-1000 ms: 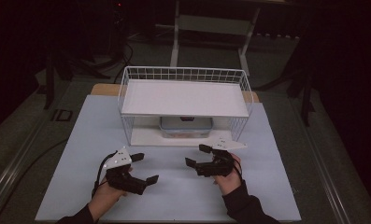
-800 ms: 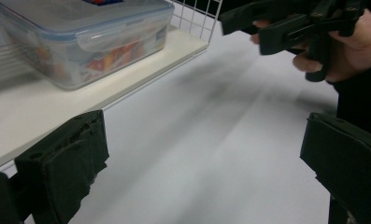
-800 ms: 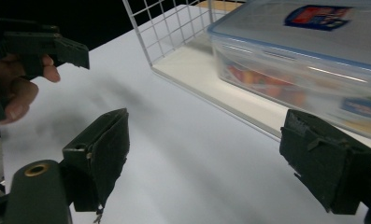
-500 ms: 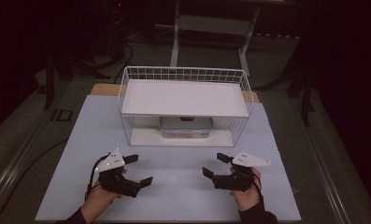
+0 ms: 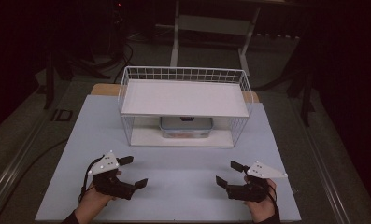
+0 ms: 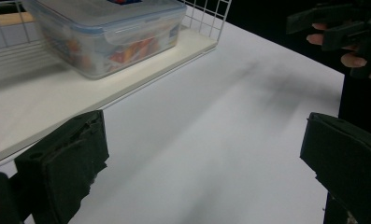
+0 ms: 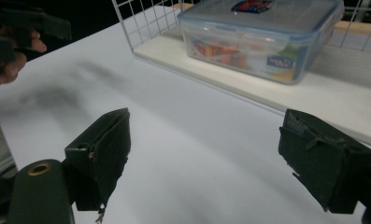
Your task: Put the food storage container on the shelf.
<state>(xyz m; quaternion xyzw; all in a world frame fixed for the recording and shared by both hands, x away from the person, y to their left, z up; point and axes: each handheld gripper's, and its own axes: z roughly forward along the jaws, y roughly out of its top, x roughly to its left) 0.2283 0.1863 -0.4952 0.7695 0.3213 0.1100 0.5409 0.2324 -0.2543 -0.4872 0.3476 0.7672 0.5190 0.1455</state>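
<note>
Your left gripper [image 5: 134,171] and right gripper [image 5: 226,173] hover spread, empty. Far ahead, the box [image 7: 262,35] in the wire rack [image 5: 185,74] bears an unreadable label.

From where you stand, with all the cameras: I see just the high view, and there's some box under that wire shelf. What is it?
Observer: A clear plastic container with a clip-on lid, seen close in the right gripper view.
Operator: Anything inside it?
Observer: Yes, colourful contents show through its wall; what they are I cannot tell.
Operator: Are those black claws holding anything?
Observer: No. The left gripper has its jaws wide apart over bare white table.
Operator: And the other?
Observer: The right gripper is open too, pointed toward the container's front, well short of the wire shelf.
</note>
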